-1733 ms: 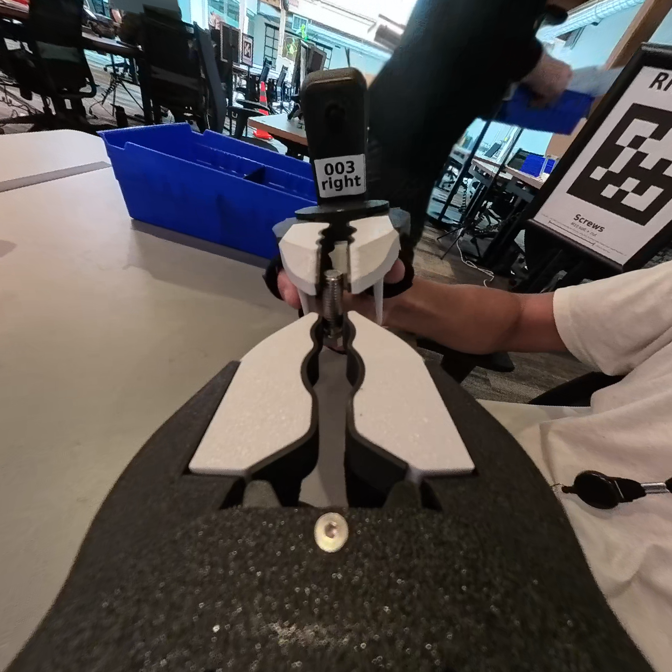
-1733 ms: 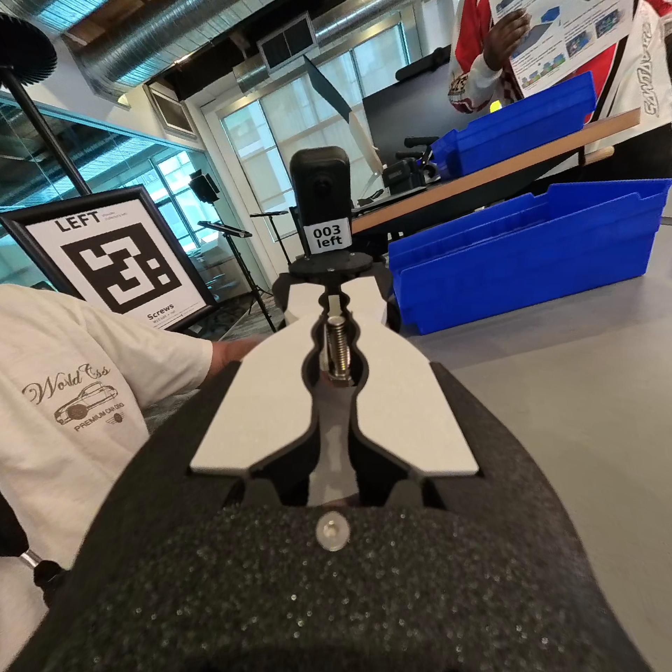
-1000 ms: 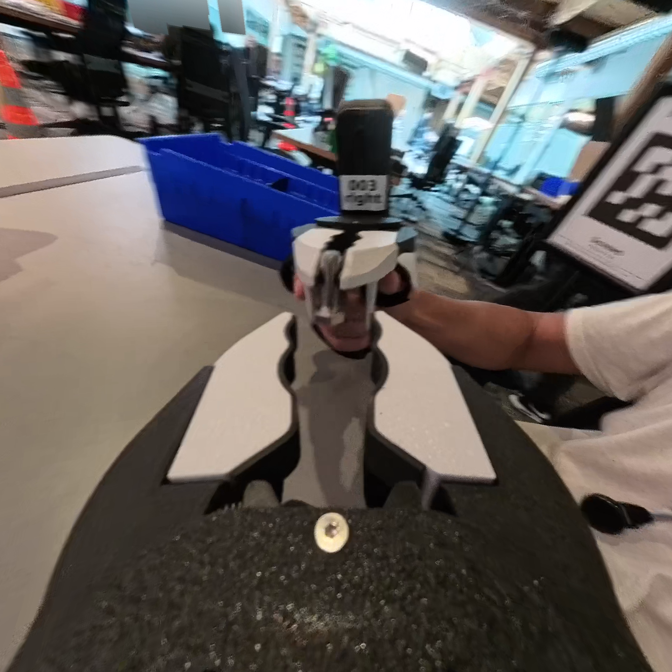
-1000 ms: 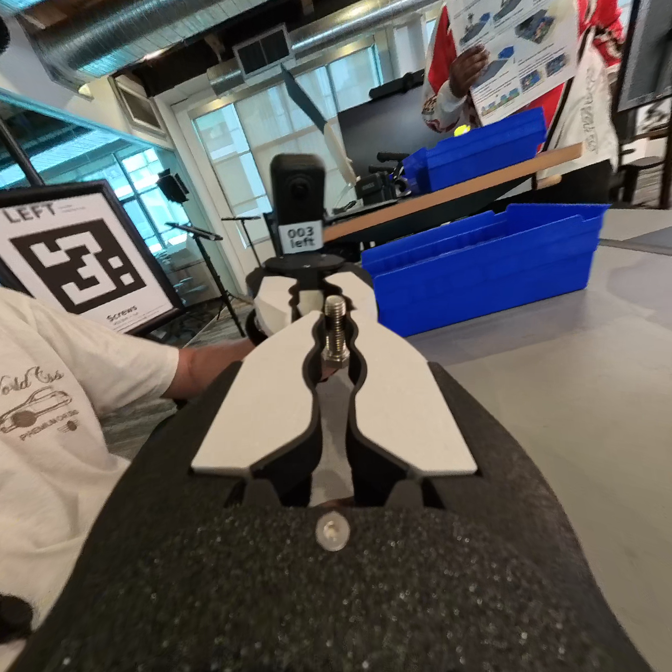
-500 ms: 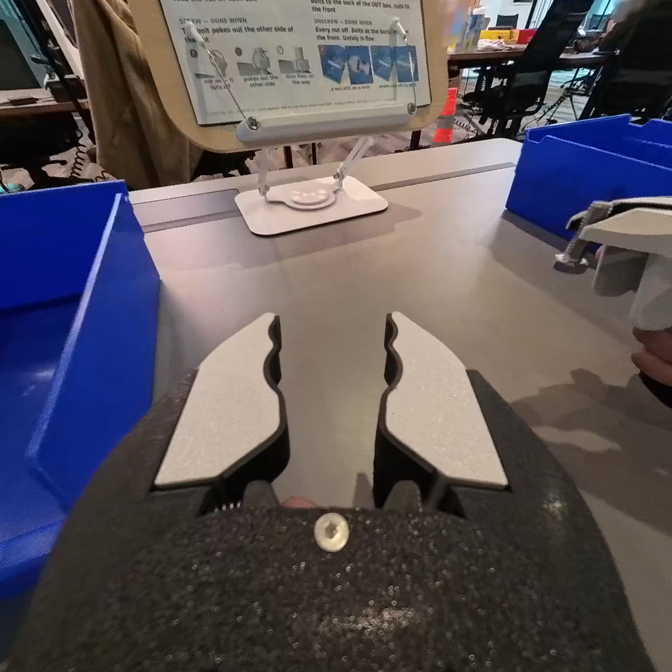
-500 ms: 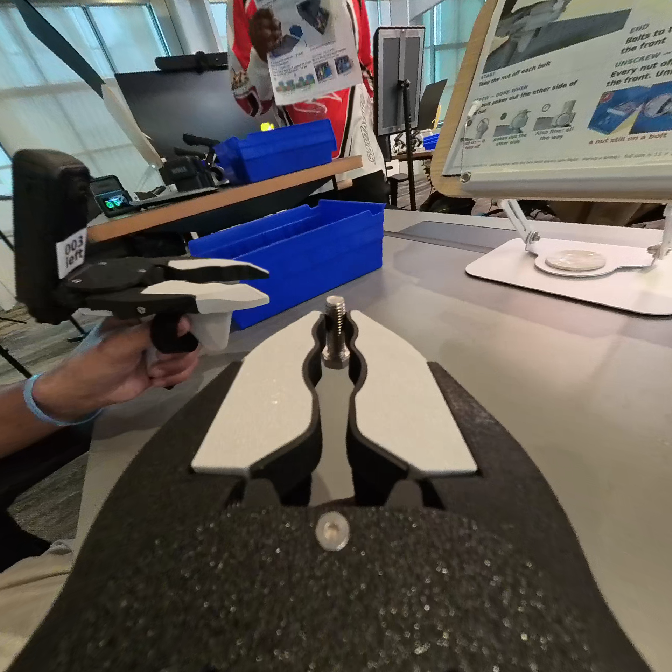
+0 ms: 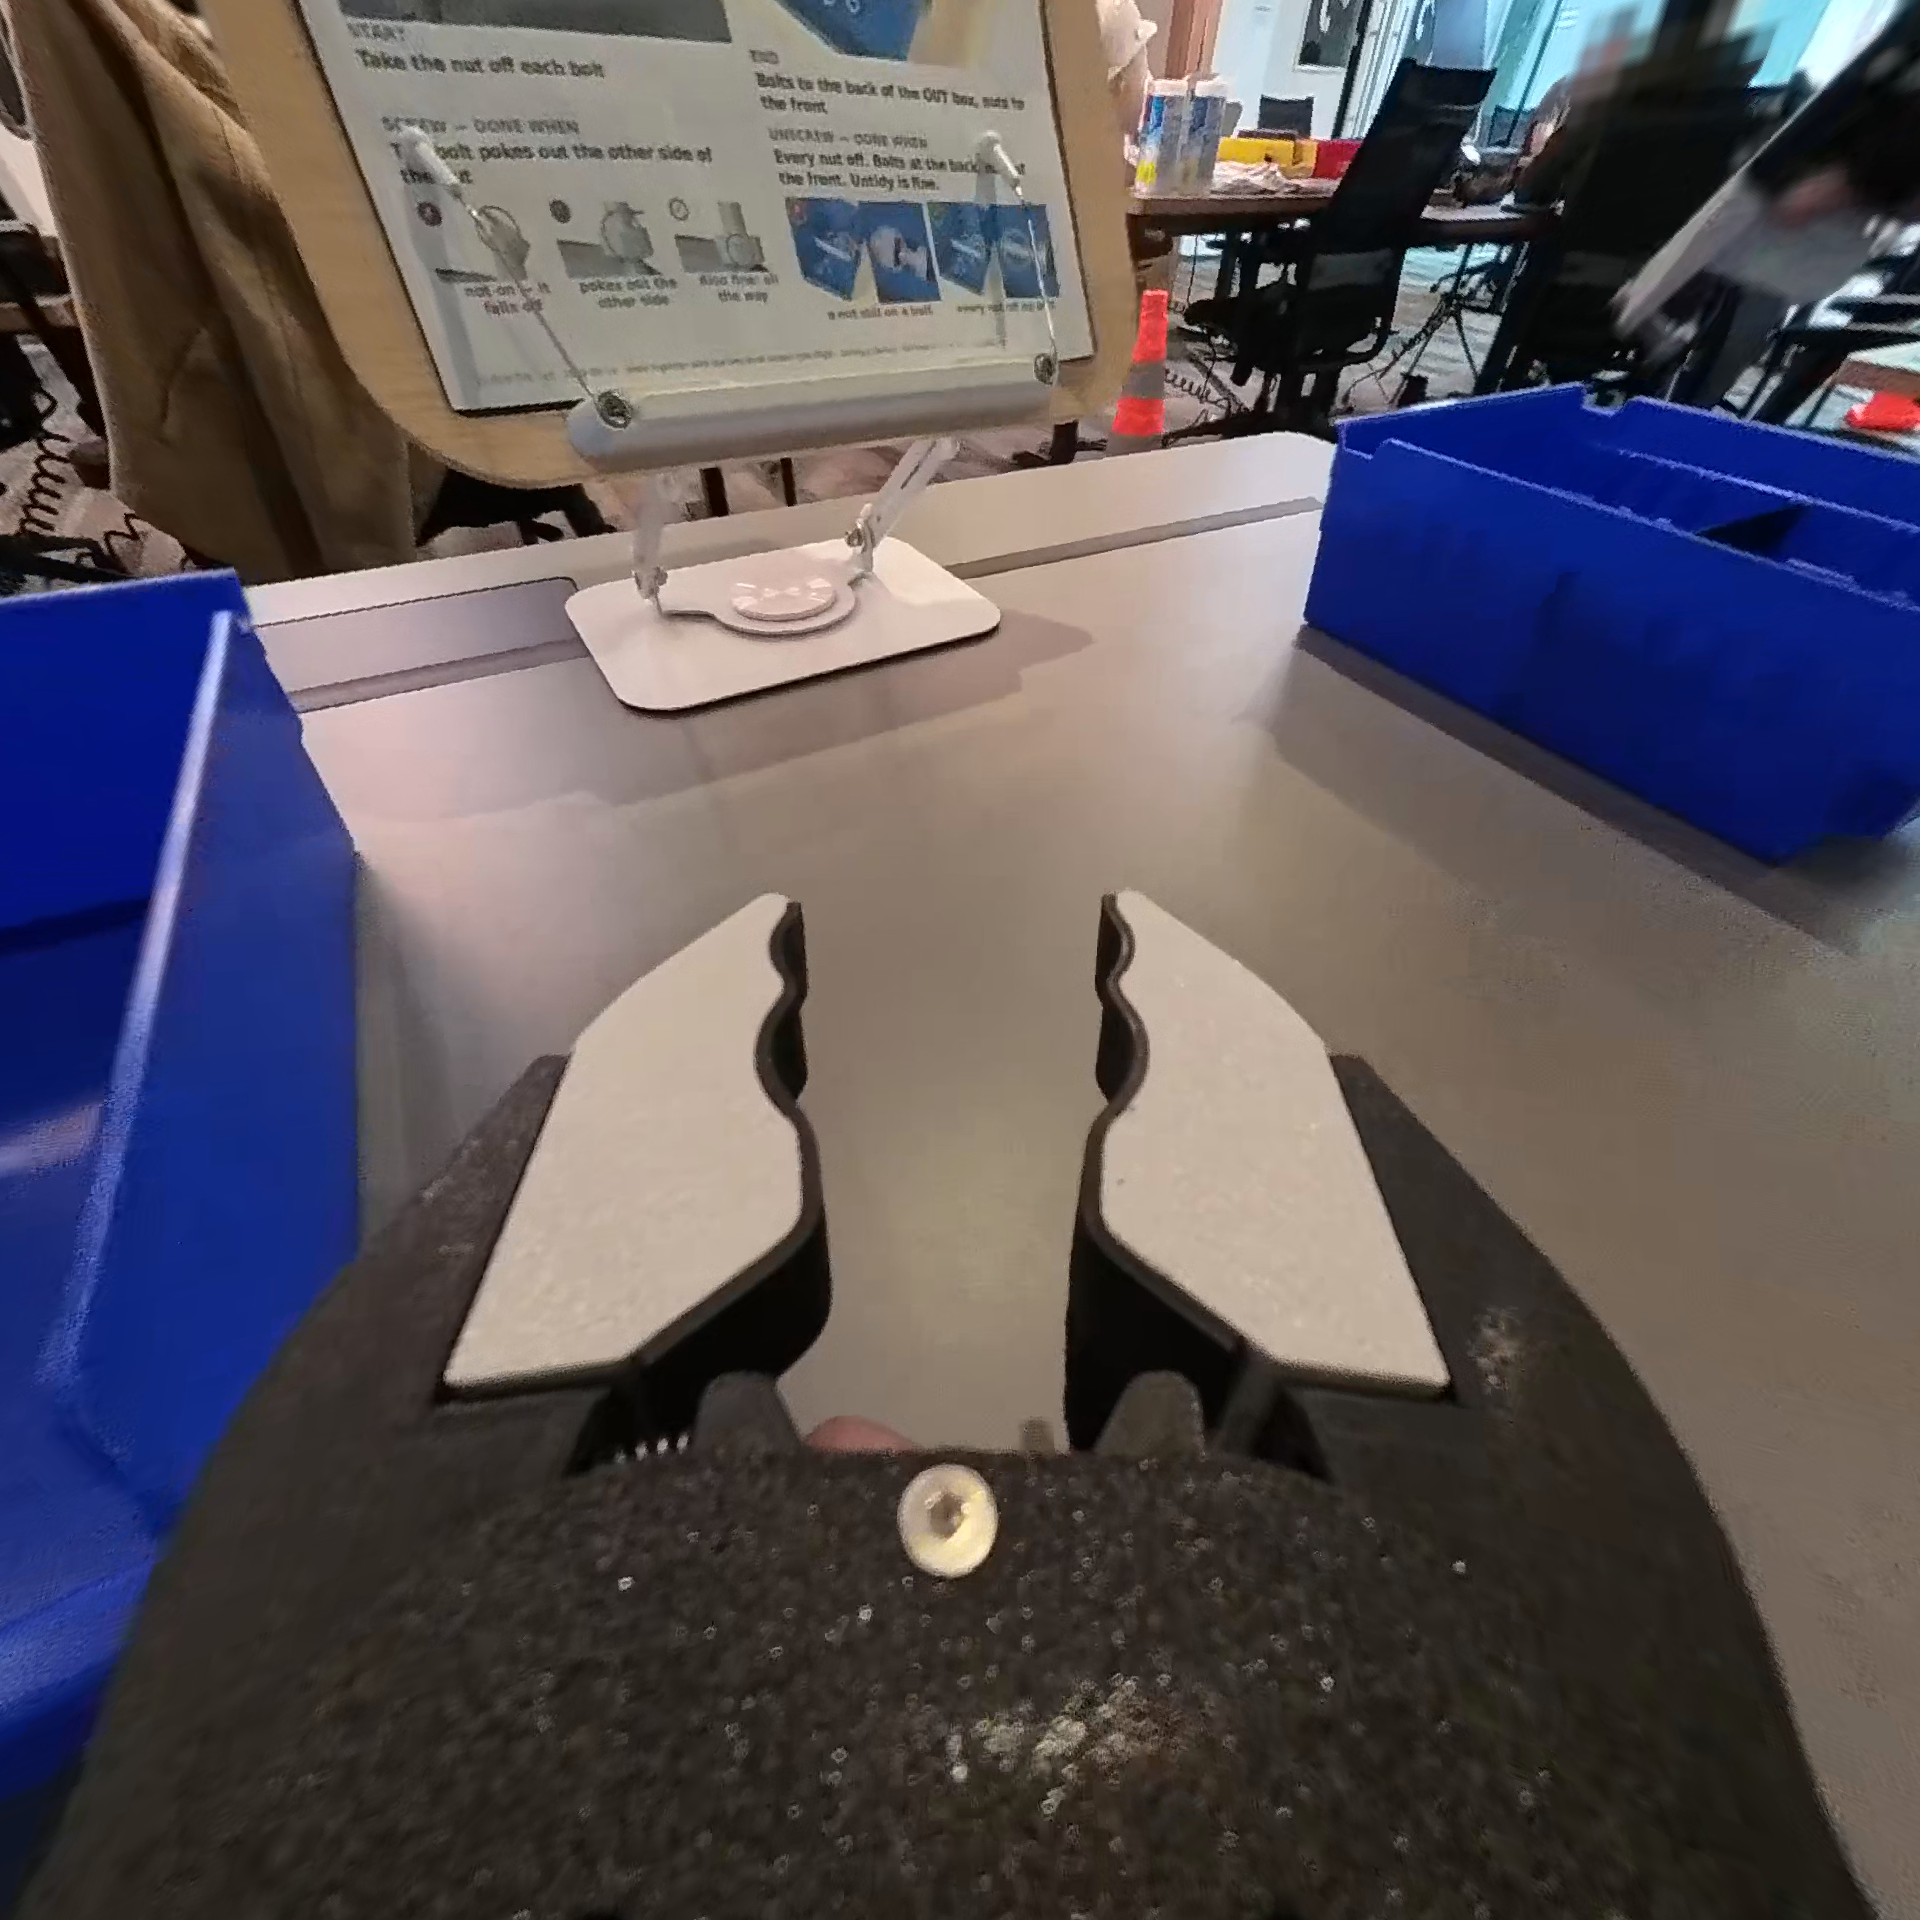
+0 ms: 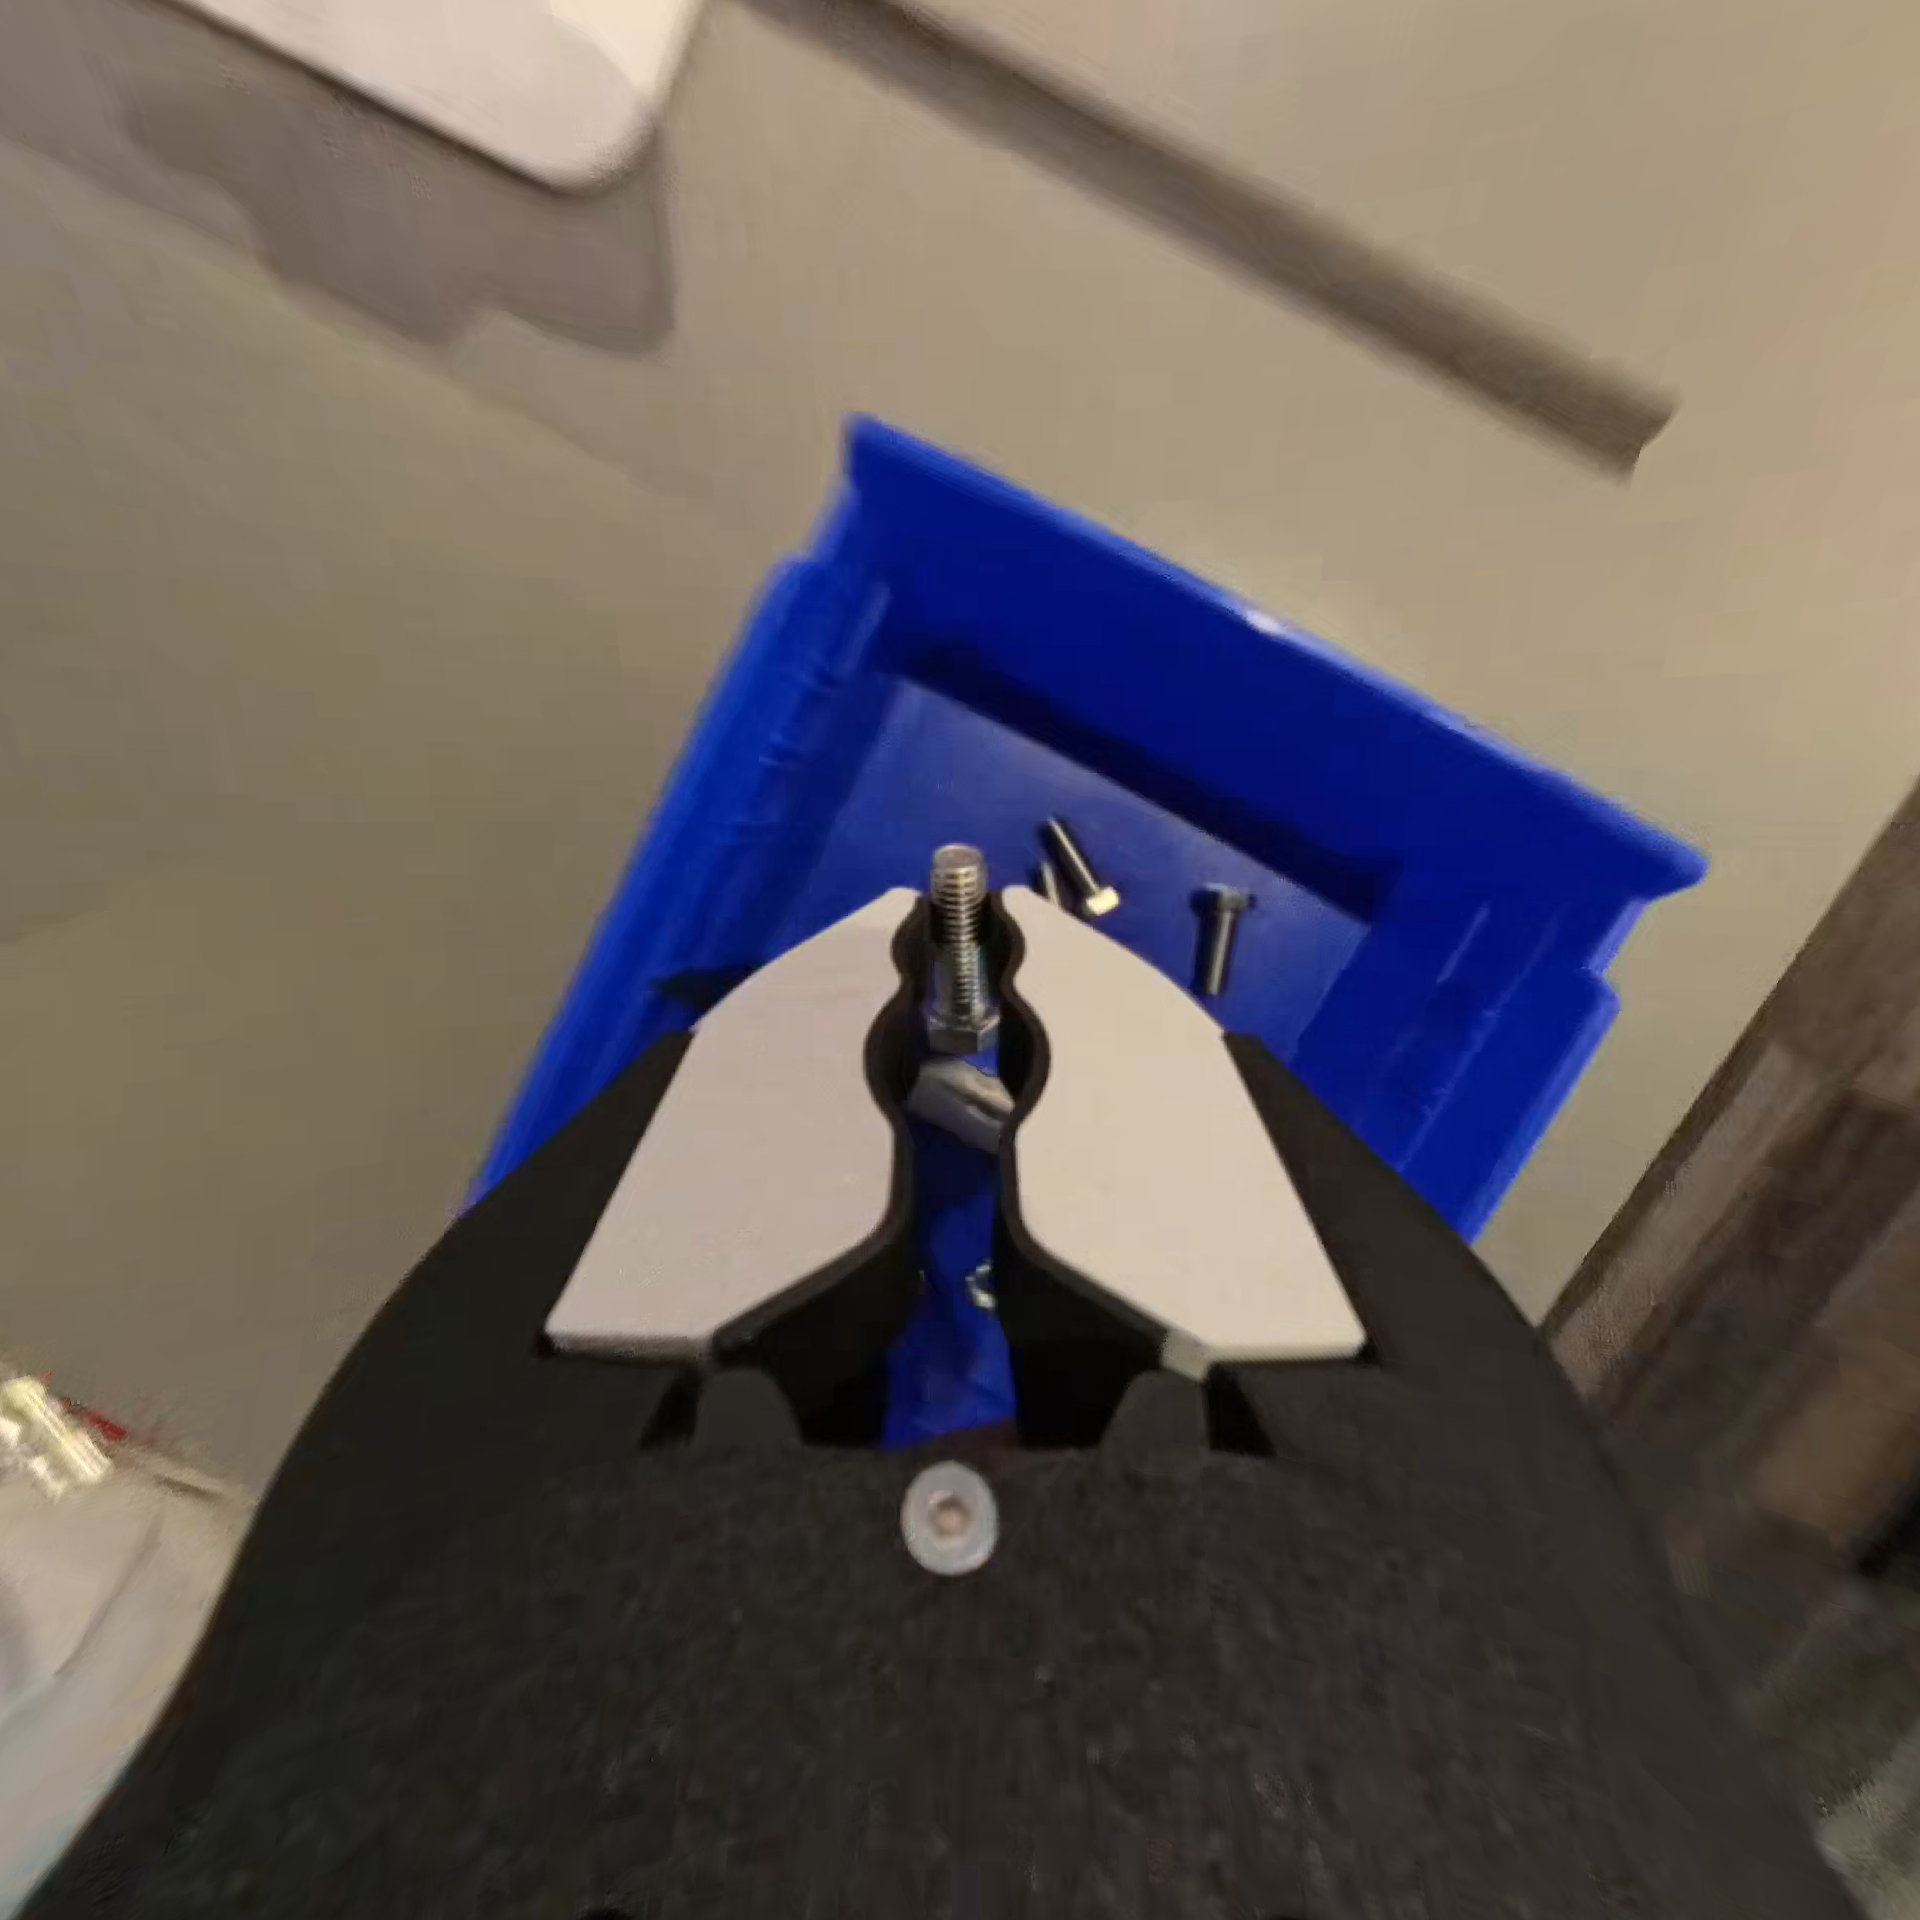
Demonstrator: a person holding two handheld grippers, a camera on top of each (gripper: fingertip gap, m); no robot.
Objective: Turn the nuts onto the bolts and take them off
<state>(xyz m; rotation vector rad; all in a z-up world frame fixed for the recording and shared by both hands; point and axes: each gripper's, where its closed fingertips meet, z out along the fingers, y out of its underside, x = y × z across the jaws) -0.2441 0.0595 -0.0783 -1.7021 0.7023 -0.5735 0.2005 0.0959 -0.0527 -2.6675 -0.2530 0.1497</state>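
Left gripper [image 7: 951, 925] held over bare grey desk [image 7: 1039, 810], fingers spread wide apart, nothing between them. Blue bin [image 7: 156, 935] close on its left; a second blue bin [image 7: 1621, 665] farther off on the right. Instruction board on a white stand [image 7: 779, 623] at the far side of the desk, facing the camera. Office chairs and an orange cone beyond the desk edge. Right gripper [image 8: 961, 914] pointing down over a blue bin [image 8: 1299, 748], fingers closed around a steel bolt [image 8: 958, 945]; the hex head sits in the notch between the fingers, the threaded end sticks out past the tips. No nut visible on the exposed thread. Loose bolts [image 8: 1216, 940] lie flat on the bin floor in the far compartment, just beyond the fingertips. A small grey part shows under the held bolt's head, blurred; cannot tell what it is. Right view is motion-blurred.
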